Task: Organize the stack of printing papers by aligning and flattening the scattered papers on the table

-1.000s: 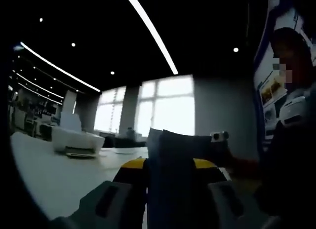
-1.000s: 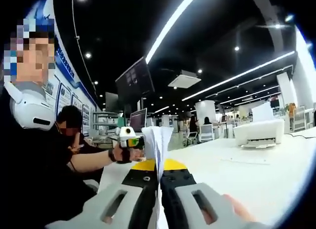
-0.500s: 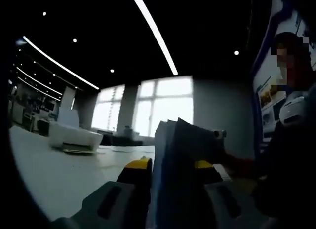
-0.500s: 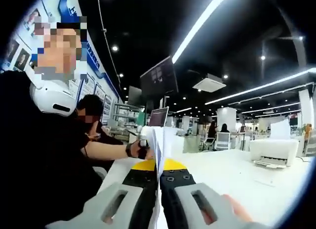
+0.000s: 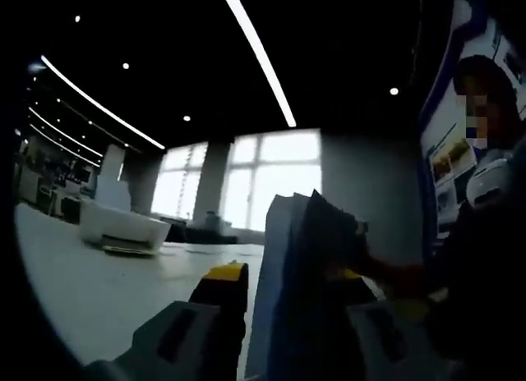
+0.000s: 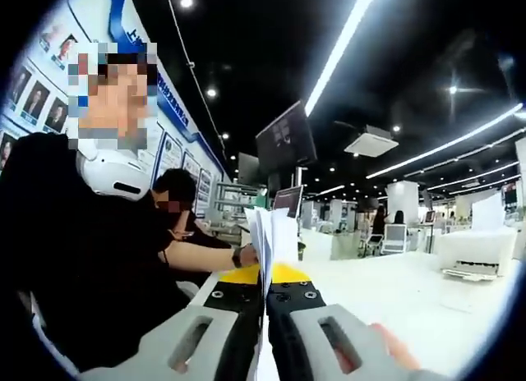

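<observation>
A stack of white printing paper (image 5: 300,258) stands upright between the jaws of my left gripper (image 5: 288,295), which is shut on its lower edge. The sheets fan slightly at the top. In the right gripper view the same paper stack (image 6: 268,237) appears edge-on, and my right gripper (image 6: 264,276) is shut tight on it just below the yellow jaw tips. Both grippers hold the stack above the white table (image 6: 394,295). A person's hand with a wristband (image 6: 241,256) sits just behind the paper.
A white printer (image 5: 122,229) stands on the table (image 5: 82,291) at the far left, and the printer (image 6: 478,251) is at the right edge in the right gripper view. A person in dark clothes (image 6: 90,258) sits close by. Bright windows (image 5: 263,180) lie behind.
Both views have turned with the hands. In the left gripper view the paper has come closer and now hides the other gripper. The sheets' tops sit less evenly.
</observation>
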A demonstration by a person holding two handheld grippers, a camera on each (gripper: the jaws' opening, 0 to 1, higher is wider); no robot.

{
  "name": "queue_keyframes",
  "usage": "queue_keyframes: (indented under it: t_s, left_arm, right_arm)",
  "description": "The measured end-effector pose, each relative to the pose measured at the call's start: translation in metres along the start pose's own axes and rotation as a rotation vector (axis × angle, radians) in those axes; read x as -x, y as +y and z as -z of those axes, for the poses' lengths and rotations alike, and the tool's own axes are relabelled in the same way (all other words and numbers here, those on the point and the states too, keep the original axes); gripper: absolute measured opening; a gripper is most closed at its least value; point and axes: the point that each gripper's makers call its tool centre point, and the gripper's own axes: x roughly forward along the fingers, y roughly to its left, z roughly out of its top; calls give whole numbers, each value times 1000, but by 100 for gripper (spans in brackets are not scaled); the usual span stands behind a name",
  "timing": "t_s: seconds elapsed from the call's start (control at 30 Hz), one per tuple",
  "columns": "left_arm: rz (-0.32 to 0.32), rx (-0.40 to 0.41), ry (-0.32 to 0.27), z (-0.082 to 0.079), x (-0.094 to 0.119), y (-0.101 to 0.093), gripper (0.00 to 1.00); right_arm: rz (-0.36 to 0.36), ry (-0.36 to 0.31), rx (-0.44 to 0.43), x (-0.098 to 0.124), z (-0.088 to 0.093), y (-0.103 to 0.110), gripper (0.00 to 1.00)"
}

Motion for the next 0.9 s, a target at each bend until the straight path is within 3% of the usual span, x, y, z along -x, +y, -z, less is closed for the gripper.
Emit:
queue_keyframes:
  t_s: [0.27,0.43,0.63,0.7,0.8,0.9]
  left_arm:
    - [44,15,22,7,-2,-10,42]
    - [92,17,31,7,-2,-24,22]
    - [115,-5,32,-1,-2,-38,6]
    - [114,-20,31,-6,-3,-44,6]
    - [65,-82,41,-12,-3,-45,6]
    - [27,-148,45,-19,-1,-43,6]
  right_arm:
    - [-43,-2,1,0,-3,7,0]
    - [-27,-21,2,1,-7,2,0]
    - [52,-42,23,3,-11,-10,0]
    - [128,-54,37,9,-13,-26,0]
    - [224,-51,70,9,-16,-39,0]
    - [277,-50,93,6,-18,-46,0]
